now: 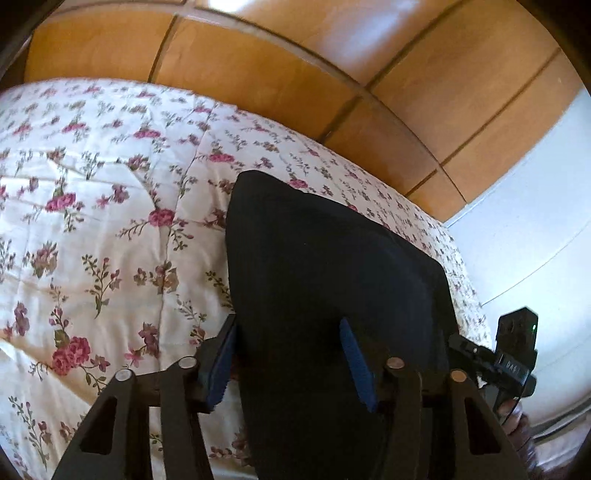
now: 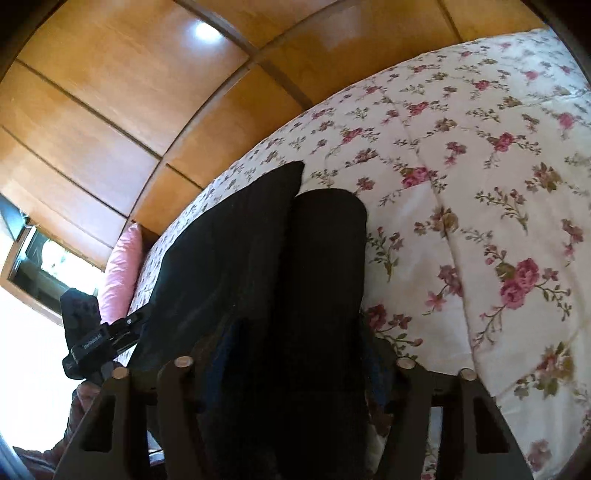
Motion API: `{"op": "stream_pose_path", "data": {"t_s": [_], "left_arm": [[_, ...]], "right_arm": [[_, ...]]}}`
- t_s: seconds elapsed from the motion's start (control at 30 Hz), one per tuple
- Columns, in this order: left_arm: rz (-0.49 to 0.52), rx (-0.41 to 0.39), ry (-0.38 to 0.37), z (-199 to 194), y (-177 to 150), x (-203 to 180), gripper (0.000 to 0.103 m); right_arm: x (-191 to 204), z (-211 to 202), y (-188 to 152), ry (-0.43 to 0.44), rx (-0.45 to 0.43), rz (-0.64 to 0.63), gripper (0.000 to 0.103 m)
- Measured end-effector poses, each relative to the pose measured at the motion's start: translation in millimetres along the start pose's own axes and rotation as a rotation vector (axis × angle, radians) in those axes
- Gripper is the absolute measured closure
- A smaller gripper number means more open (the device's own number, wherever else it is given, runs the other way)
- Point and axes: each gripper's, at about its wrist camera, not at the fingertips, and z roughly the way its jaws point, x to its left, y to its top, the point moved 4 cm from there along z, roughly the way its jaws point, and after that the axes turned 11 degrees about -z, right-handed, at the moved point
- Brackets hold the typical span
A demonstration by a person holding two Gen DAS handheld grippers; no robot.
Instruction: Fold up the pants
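daylight, bright | glare on wood panels (image 2: 207, 31) | fisheye-warped edges

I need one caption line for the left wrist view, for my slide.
Left gripper straddles black pants on a floral bedspread.

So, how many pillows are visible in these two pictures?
1. A pink pillow lies at the far side of the floral bedspread, near the window, left of the black pants. The pants may hide others.

Matt black cloth pants (image 1: 325, 258), glossy wood wall (image 1: 258, 74)
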Motion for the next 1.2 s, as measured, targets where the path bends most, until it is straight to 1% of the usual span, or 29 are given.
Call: {"op": "stream_pose_path", "data": {"t_s": [0.03, 0.13, 0.23, 0.33, 0.43, 0.5, 0.63, 0.7, 0.83, 0.9, 0.93, 0.97, 1.0, 1.03, 1.07, 1.17, 1.2], "left_arm": [[0.007, -0.005, -0.005, -0.7, -0.2, -0.7, 0.058], [-0.005, -0.024, -0.054, -12.0, 2.7, -1.9, 0.071], [0.015, -0.051, -0.102, -28.2, 5.1, -11.2, 0.074], [0.064, -0.092, -0.141, -49.7, 8.1, -27.1, 0.075], [0.077, -0.148, -0.169, -65.3, 27.6, -38.0, 0.075], [0.074, -0.173, -0.17, -67.7, 44.3, -39.9, 0.075], [0.085, -0.209, -0.109, -56.7, 82.0, -39.1, 0.074], [0.064, -0.203, -0.071, -42.9, 101.6, -30.0, 0.074], [0.06, -0.174, 0.045, -6.5, 130.9, -6.8, 0.073], [0.027, -0.135, 0.095, 13.5, 135.4, 14.0, 0.072], [0.022, -0.122, 0.114, 22.2, 136.7, 20.3, 0.072], [0.016, -0.107, 0.155, 34.3, 135.6, 32.8, 0.071], [0.01, -0.102, 0.157, 38.6, 134.1, 37.7, 0.068], [0.016, -0.12, 0.149, 40.3, 130.9, 42.0, 0.067], [0.037, -0.133, 0.156, 40.0, 128.5, 41.3, 0.067], [0.104, -0.152, 0.217, 44.5, 126.1, 35.4, 0.064], [0.091, -0.148, 0.221, 45.1, 128.7, 36.2, 0.061]], "right_arm": [[1.8, -0.4, -0.1, -0.004, 0.002, -0.01, 0.057], [10.8, -5.2, 2.2, -0.027, 0.014, -0.041, 0.064], [22.2, -16.8, 9.3, -0.039, 0.003, -0.078, 0.066], [39.5, -30.7, 21.7, -0.037, -0.029, -0.126, 0.067], [50.3, -33.3, 46.6, -0.027, -0.059, -0.17, 0.067], [54.0, -28.2, 64.7, -0.025, -0.072, -0.19, 0.067], [55.0, 3.6, 111.0, -0.032, -0.074, -0.218, 0.067], [52.0, 23.7, 127.2, -0.046, -0.059, -0.229, 0.067], [36.9, 68.4, 147.8, -0.058, -0.018, -0.199, 0.069], [21.3, 96.6, 148.6, -0.09, 0.022, -0.188, 0.069], [9.6, 110.4, 143.3, -0.103, 0.052, -0.158, 0.069], [0.2, 119.2, 137.0, -0.088, 0.073, -0.119, 0.068], [-6.1, 121.9, 131.1, -0.06, 0.056, -0.092, 0.068], [-7.4, 120.3, 129.2, -0.048, 0.043, -0.097, 0.068], [-8.3, 120.0, 128.3, -0.046, 0.043, -0.102, 0.067], [-9.7, 122.8, 129.8, -0.067, 0.062, -0.105, 0.061], [-10.3, 123.2, 130.7, -0.078, 0.07, -0.101, 0.057]]}}
